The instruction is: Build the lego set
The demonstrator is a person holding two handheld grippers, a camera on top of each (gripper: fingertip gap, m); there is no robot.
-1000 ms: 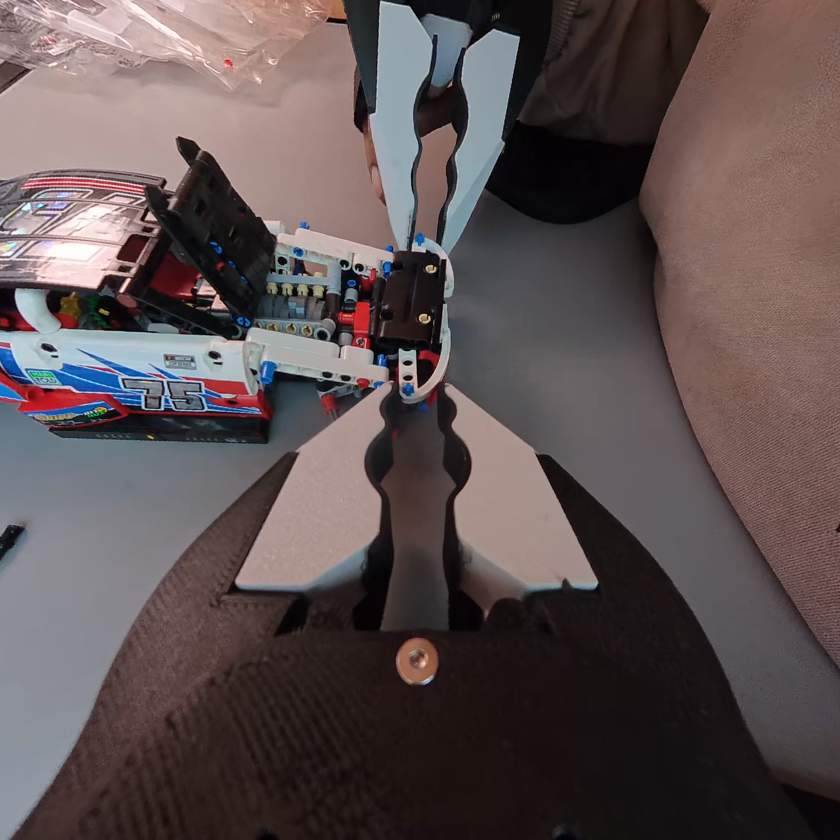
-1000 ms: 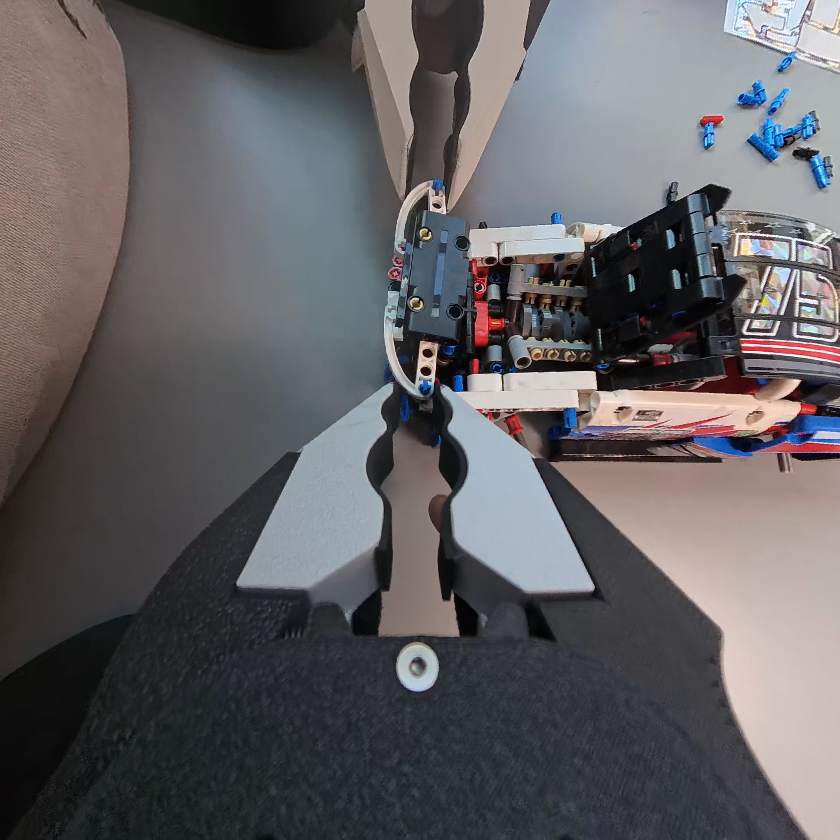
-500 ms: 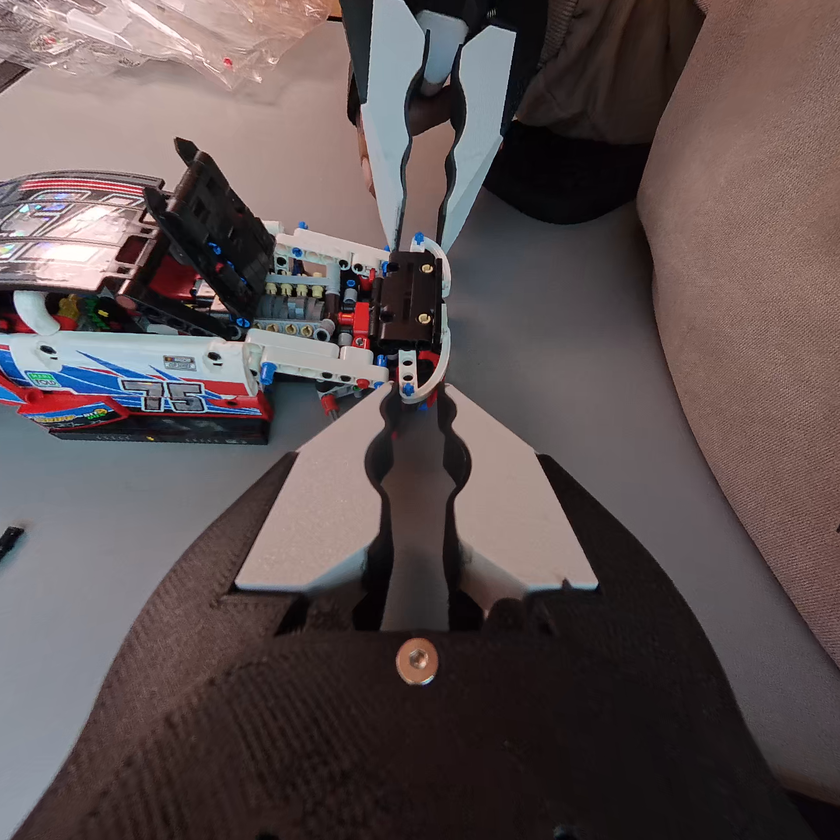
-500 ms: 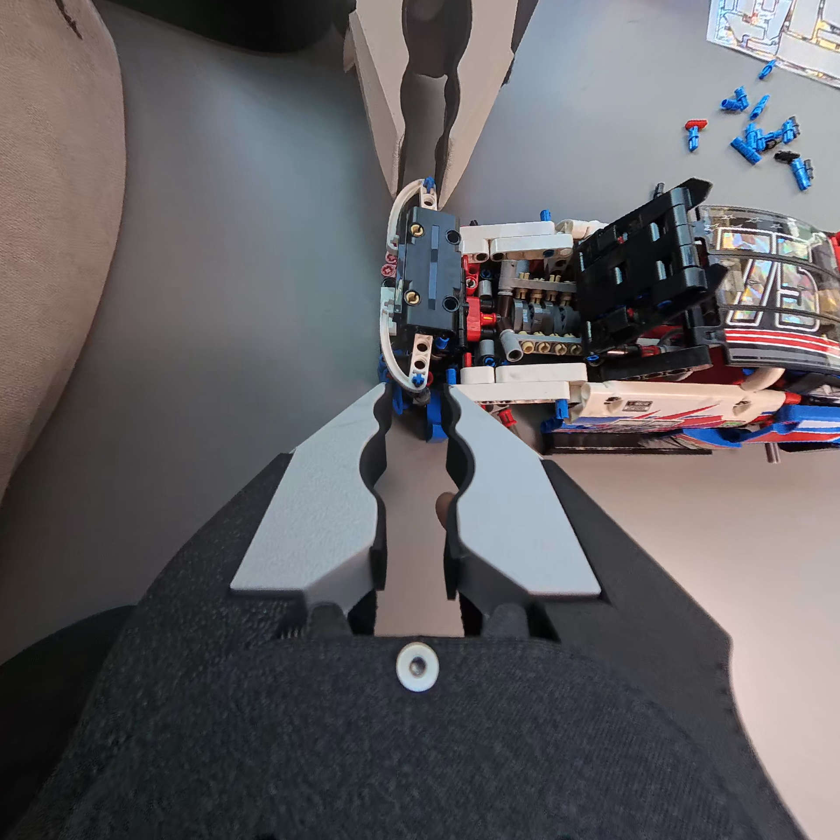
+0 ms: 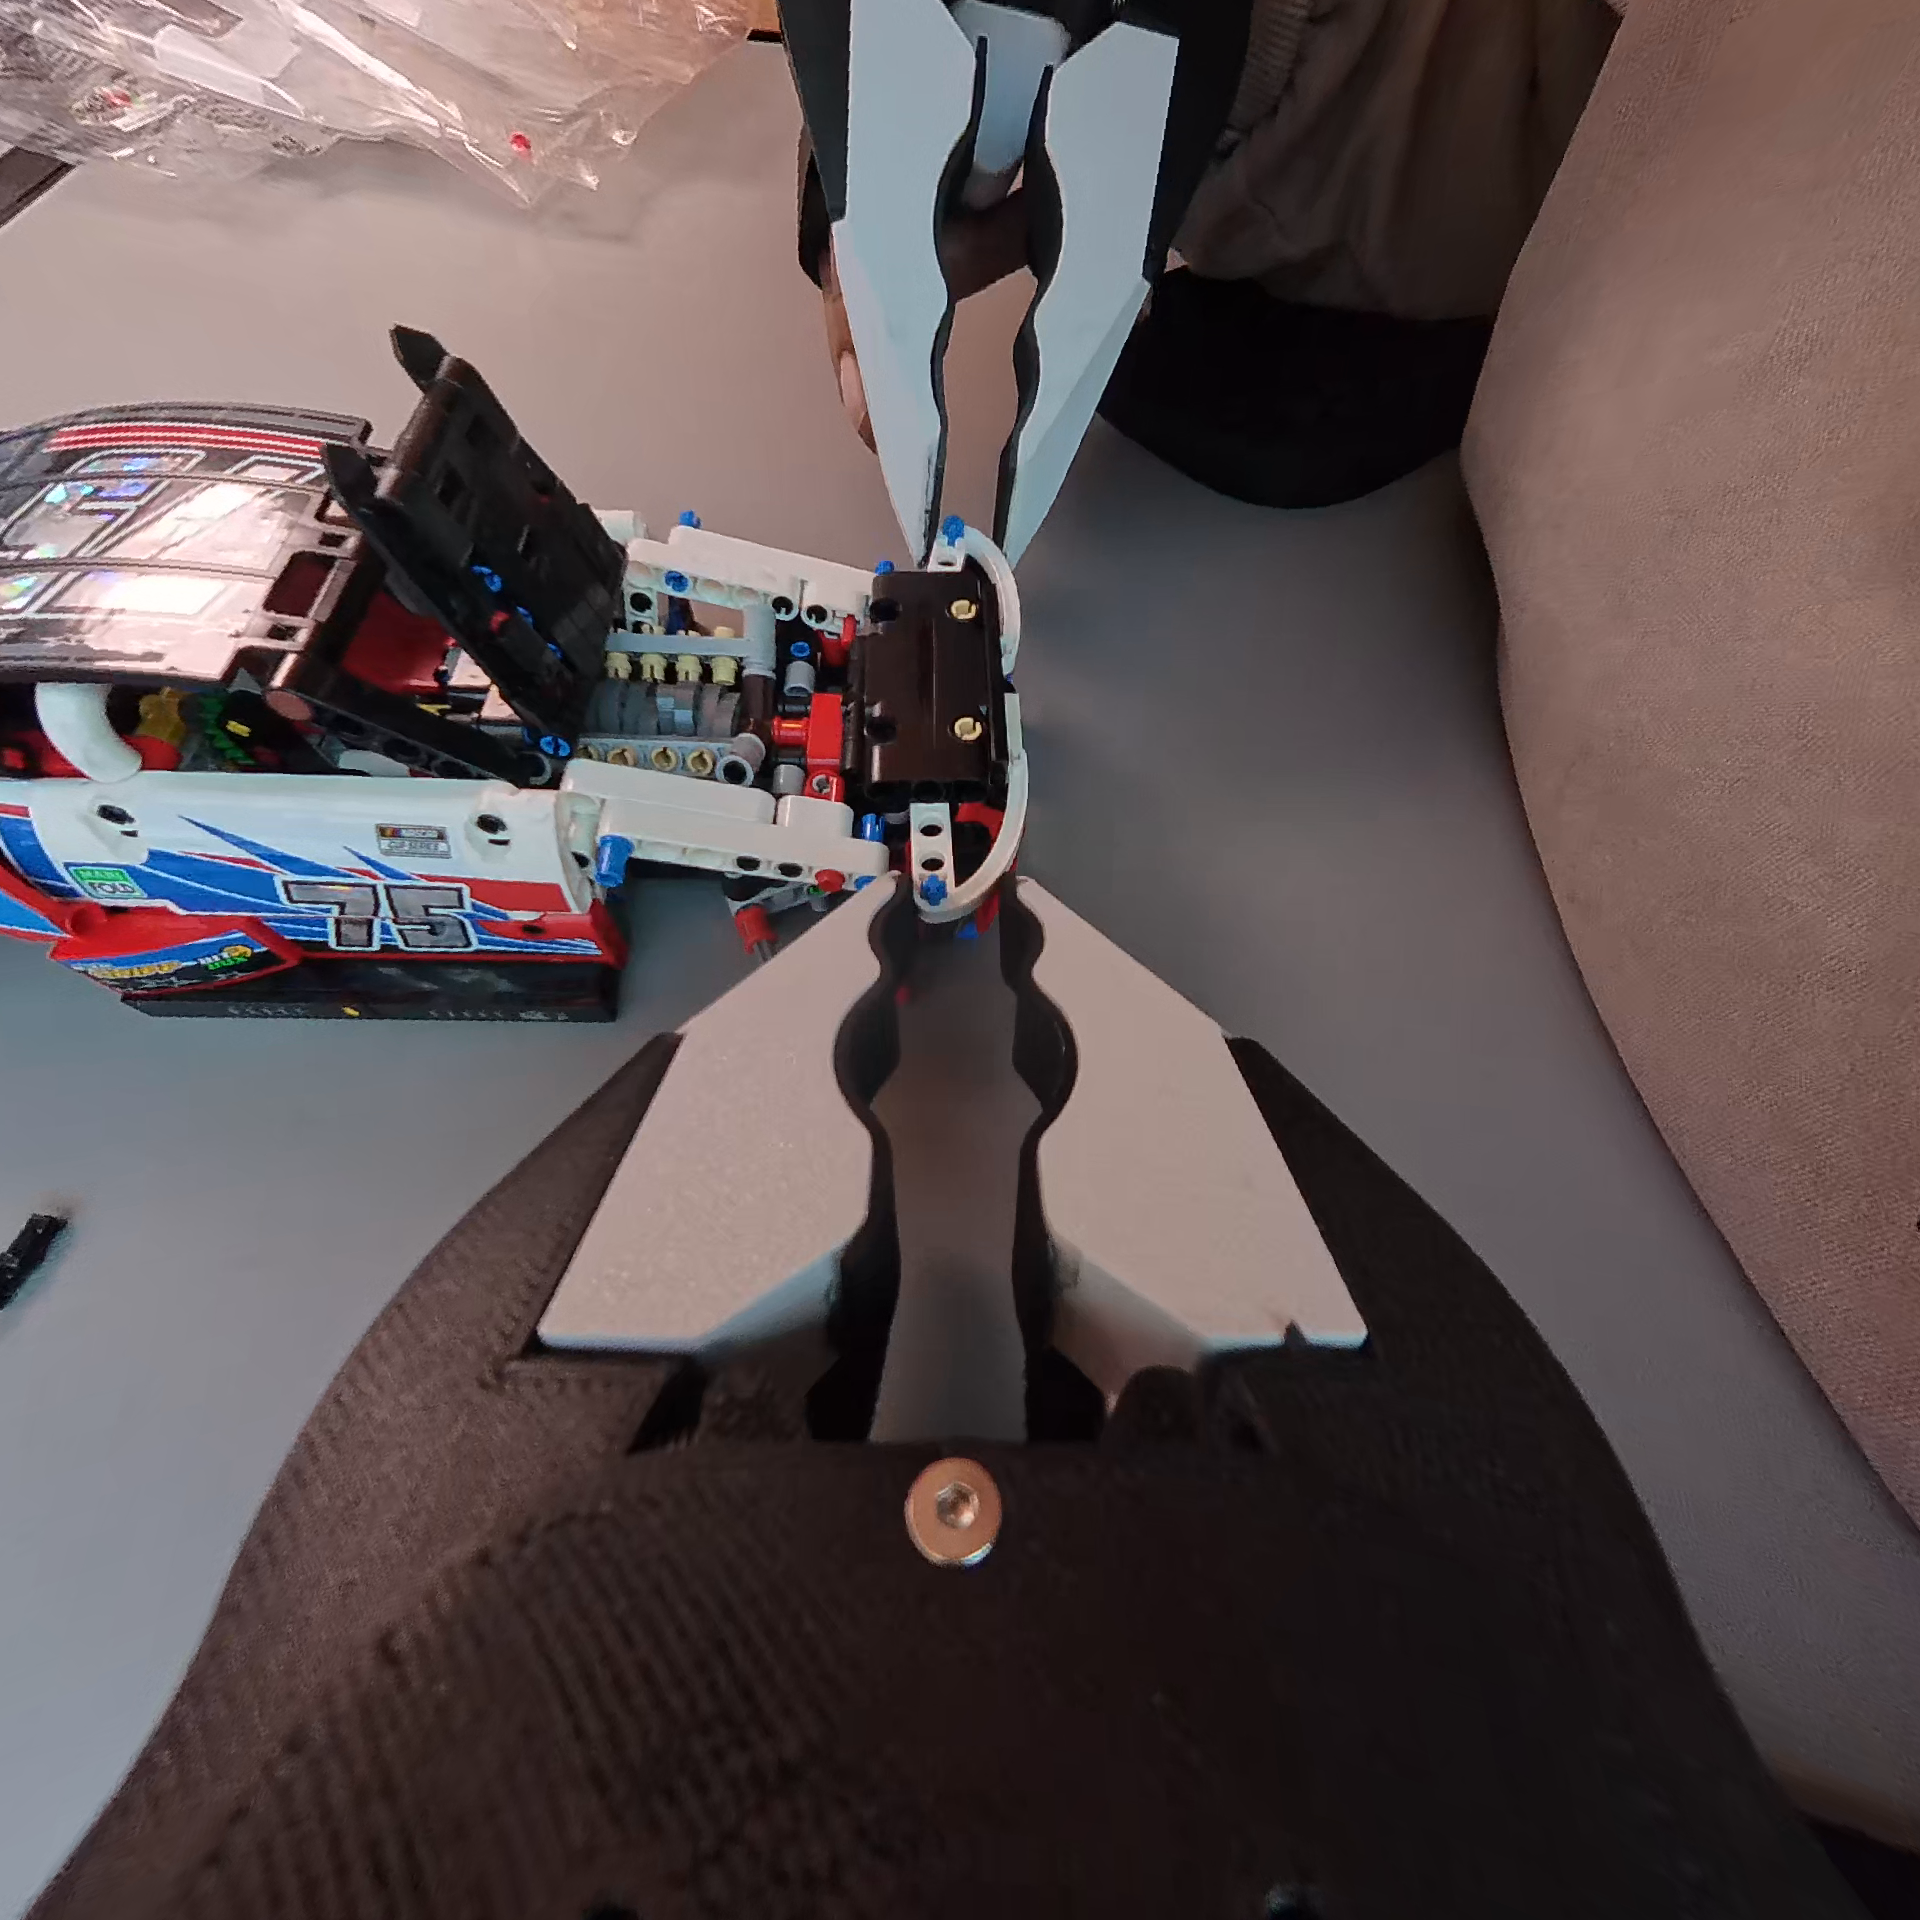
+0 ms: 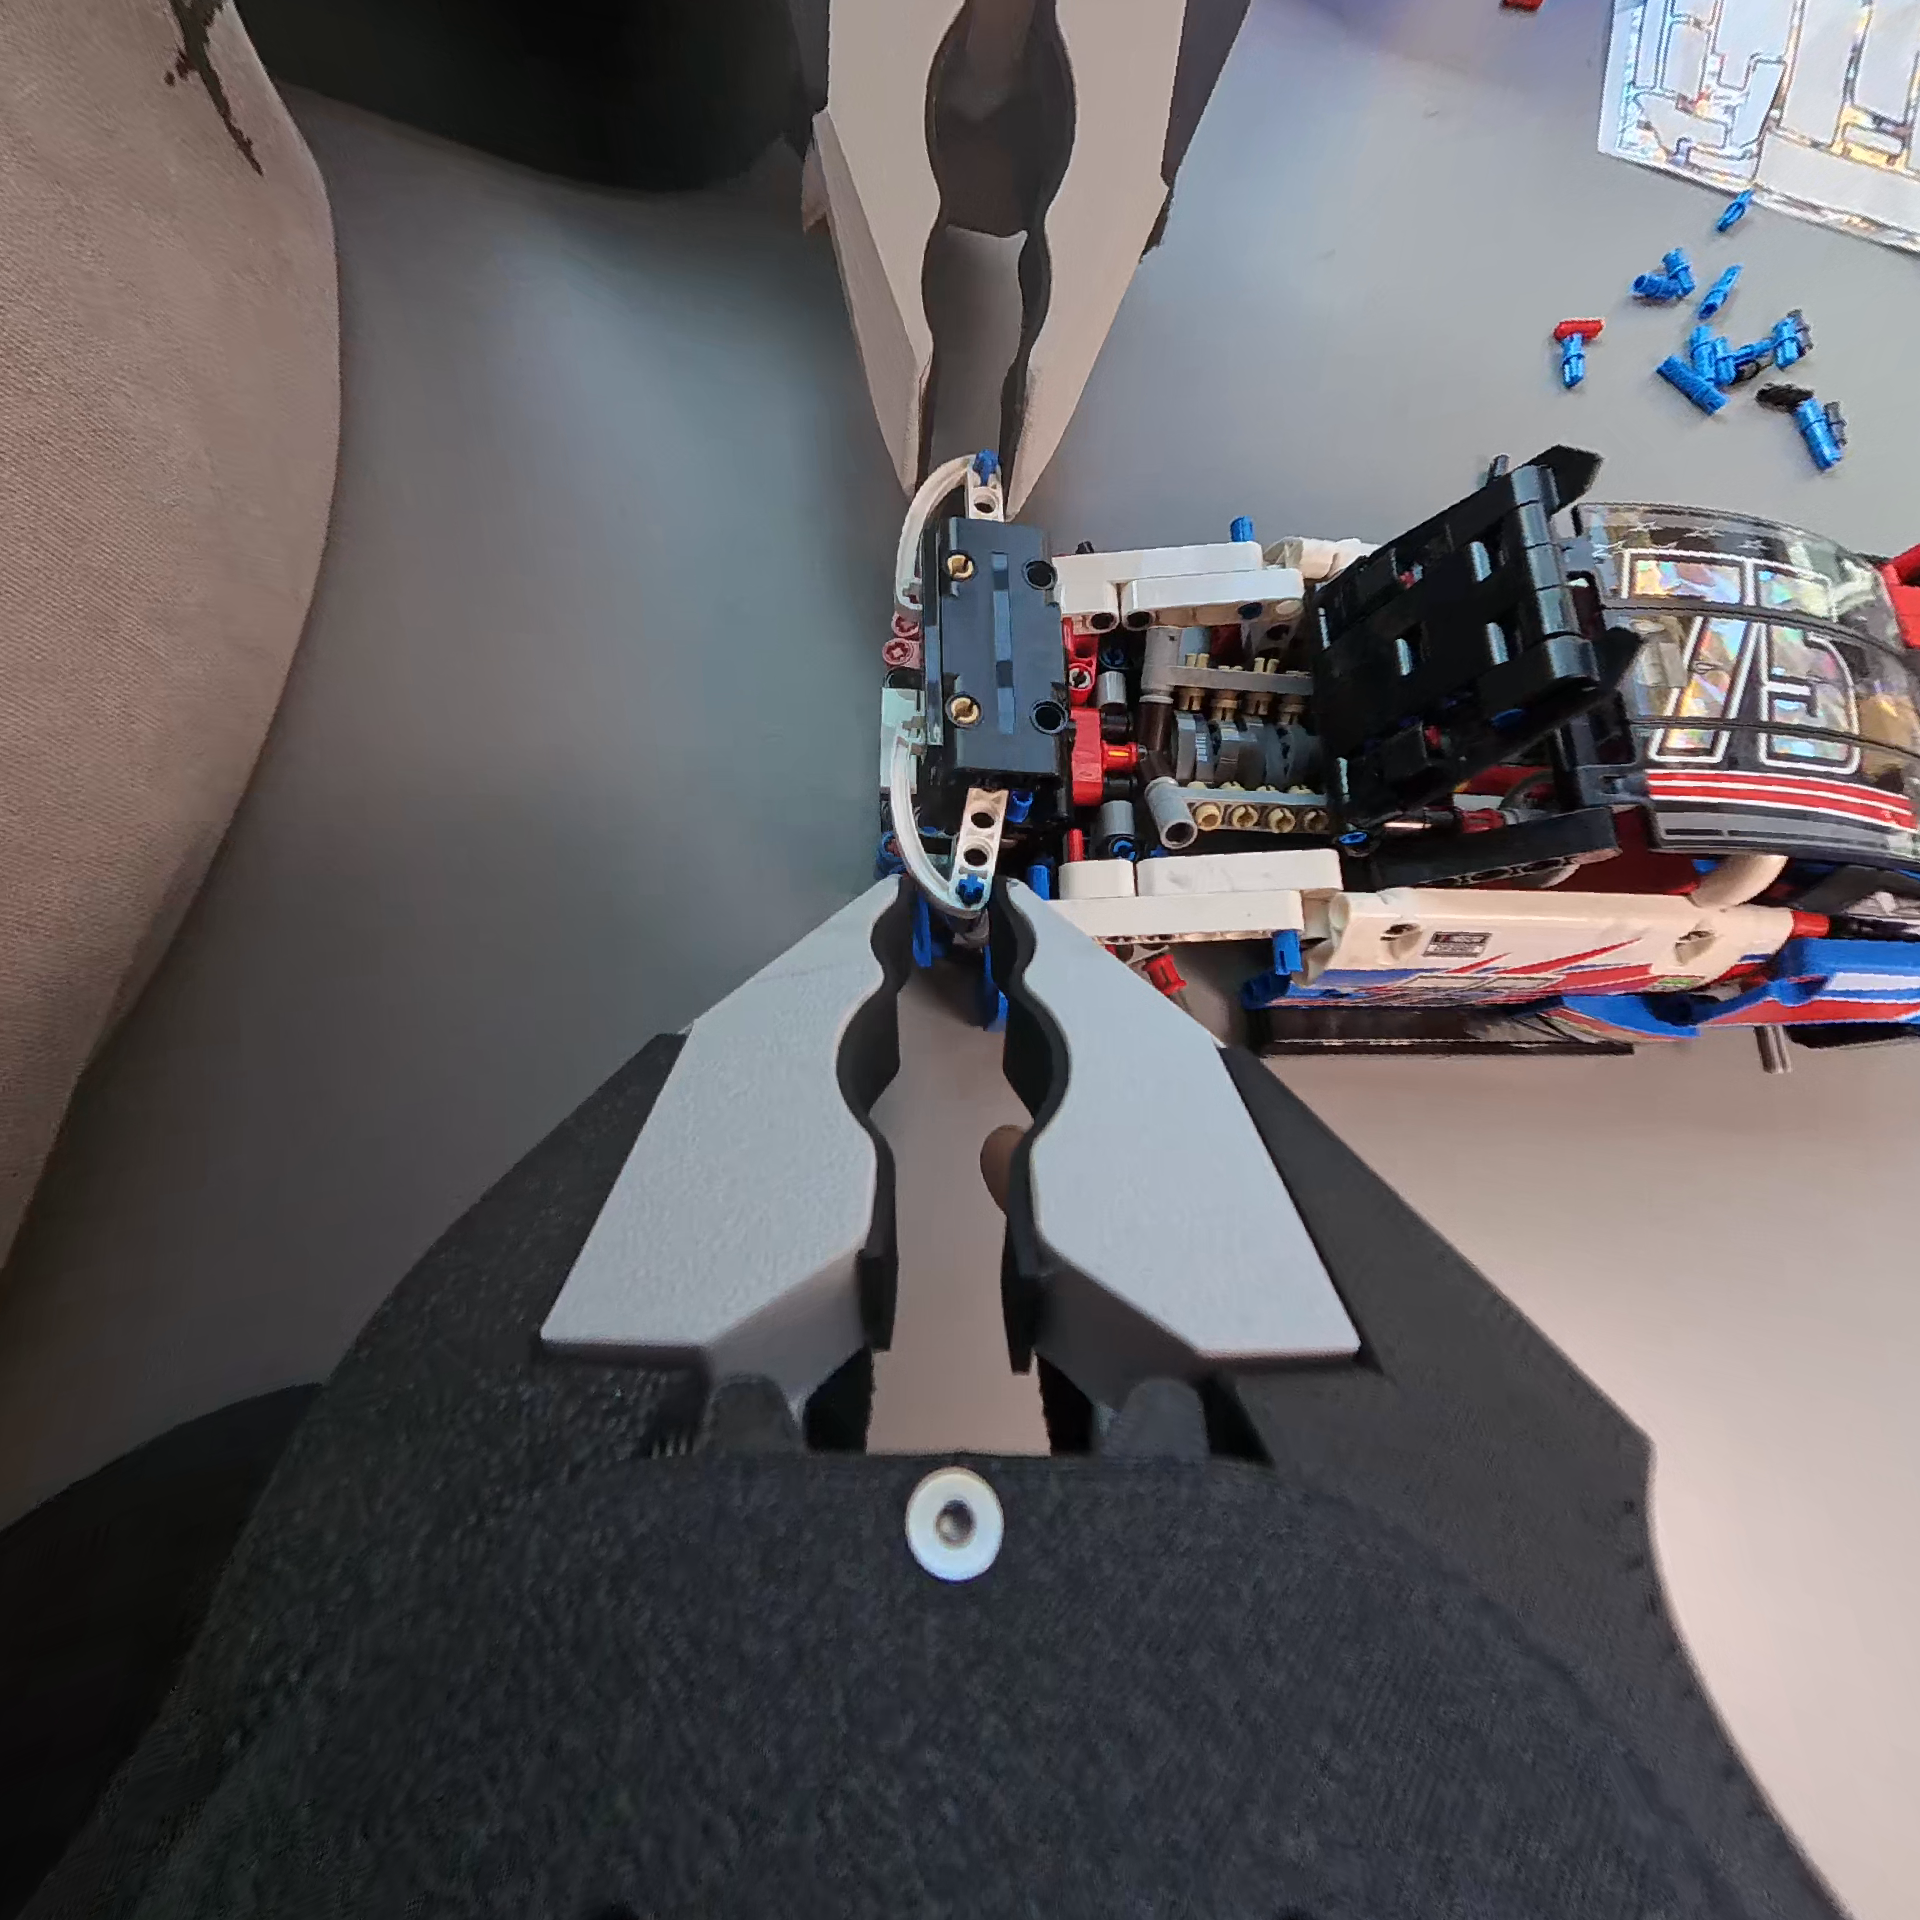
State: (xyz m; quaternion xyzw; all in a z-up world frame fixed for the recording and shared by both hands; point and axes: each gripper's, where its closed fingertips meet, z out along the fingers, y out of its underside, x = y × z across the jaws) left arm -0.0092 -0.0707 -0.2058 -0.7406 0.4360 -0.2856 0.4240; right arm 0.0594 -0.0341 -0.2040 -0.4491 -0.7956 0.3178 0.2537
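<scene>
The Lego race car [image 5: 312, 831] lies on the grey table, white, blue and red, with its black hood panel [image 5: 488, 561] tipped up over the engine. A black block [image 5: 925, 686] sits at its front end between two white curved bumper pieces. My left gripper [image 5: 951, 894] is shut on the near bumper corner. In the right wrist view, the car [image 6: 1195, 904] runs off to the right. My right gripper [image 6: 951, 894] is shut on the opposite bumper corner. Each gripper shows at the top of the other's view, touching the car's far corner.
A beige cushion [image 5: 1714, 727] borders the table close to the car's front; it also shows in the right wrist view [image 6: 125, 520]. Loose blue pins [image 6: 1714, 353] and a printed sheet [image 6: 1766, 104] lie far right. Clear plastic bags [image 5: 312, 94] lie far left. A small black piece [image 5: 31, 1247] lies at the left edge. My hands' fingertips stand some 9 cm from each other.
My right gripper's jaws widened slightly, then narrowed again onto the bumper corner, and the car shifted a little in its view. My left gripper has kept its hold.
</scene>
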